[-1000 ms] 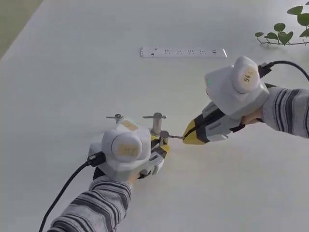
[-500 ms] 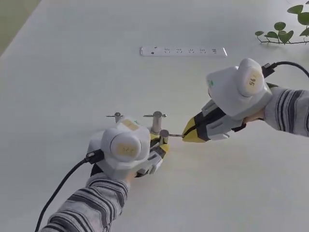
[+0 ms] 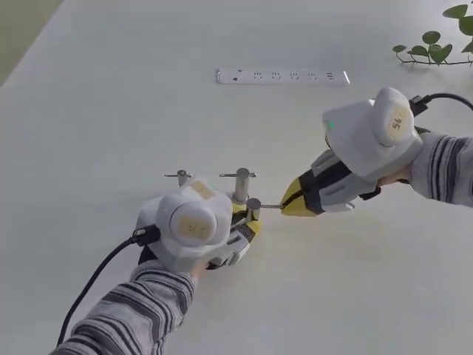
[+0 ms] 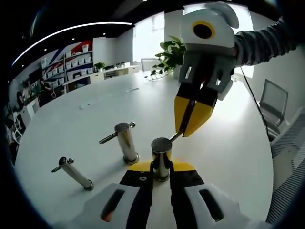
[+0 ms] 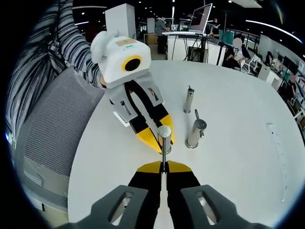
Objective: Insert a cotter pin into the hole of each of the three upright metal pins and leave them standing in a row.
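Clamping the third metal pin (image 4: pixel 161 151) upright beside two finished pins (image 4: pixel 125 143), the left gripper (image 4: pixel 161 168) braced it. The right gripper (image 5: pixel 163 168), closed on the cotter pin (image 5: pixel 163 153), apparently had its tip at the hole. Next: a straight push through.

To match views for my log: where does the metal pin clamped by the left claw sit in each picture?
Head view: clamped pin low centre, between the left claw and the right claw.
Left gripper view: bottom centre, between that view's own jaws.
Right gripper view: centre, just above that view's own jaws.
Shared landmark: the neighbouring pin with a cotter pin through it.
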Demonstrator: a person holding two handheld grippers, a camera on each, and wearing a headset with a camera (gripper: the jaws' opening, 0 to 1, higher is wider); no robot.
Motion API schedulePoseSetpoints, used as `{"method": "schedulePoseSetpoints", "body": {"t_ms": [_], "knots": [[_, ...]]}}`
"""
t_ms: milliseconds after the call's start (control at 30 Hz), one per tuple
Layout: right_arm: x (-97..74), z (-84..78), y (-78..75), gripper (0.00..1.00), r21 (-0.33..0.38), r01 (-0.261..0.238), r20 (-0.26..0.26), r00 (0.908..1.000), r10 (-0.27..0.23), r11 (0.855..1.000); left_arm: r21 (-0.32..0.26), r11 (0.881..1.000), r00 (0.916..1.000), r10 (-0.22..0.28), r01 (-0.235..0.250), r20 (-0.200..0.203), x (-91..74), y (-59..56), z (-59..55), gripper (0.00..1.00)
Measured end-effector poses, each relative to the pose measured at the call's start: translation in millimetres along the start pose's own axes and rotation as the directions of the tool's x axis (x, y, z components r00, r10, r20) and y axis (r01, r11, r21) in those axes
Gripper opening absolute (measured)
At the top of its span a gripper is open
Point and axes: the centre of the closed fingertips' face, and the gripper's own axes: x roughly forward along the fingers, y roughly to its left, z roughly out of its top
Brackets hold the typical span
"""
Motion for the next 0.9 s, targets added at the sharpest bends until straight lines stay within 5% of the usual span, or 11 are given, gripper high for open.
{"method": "schedulePoseSetpoints", "body": {"t_ms": [267, 633, 700, 767, 900], "knots": [[0.6, 4.8, 4.4, 0.0, 0.057, -0.047, 0.049, 0.9978, 0.044, 0.997, 0.008, 1.0, 1.0, -0.008, 0.008, -0.003, 1.0, -1.7, -0.1, 0.09], [-1.9, 4.6, 5.6, 0.0, 0.055, -0.049, 0.044, 0.9979, 0.047, 0.997, 0.011, 1.0, 0.9999, -0.008, 0.008, -0.006, 1.0, -2.4, -0.7, 0.09], [0.2, 14.3, 7.8, 0.0, 0.084, -0.061, 0.097, 0.9939, 0.053, 0.995, 0.018, 0.999, 0.9995, -0.031, 0.031, -0.005, 1.8, -6.5, -0.5, 0.09], [6.4, 16.2, 10.0, 0.0, 0.045, -0.06, 0.069, 0.996, 0.057, 0.997, 0.052, 0.998, 0.9996, -0.02, 0.021, -0.017, 2.7, -9.7, -0.7, 0.09], [10.5, 21.0, 10.2, 0.0, 0.007, -0.05, 0.038, 0.9981, 0.05, 0.999, 0.016, 1.0, 0.9999, -0.015, 0.015, -0.008, 2.2, -8.0, -1.0, 0.09]]}}
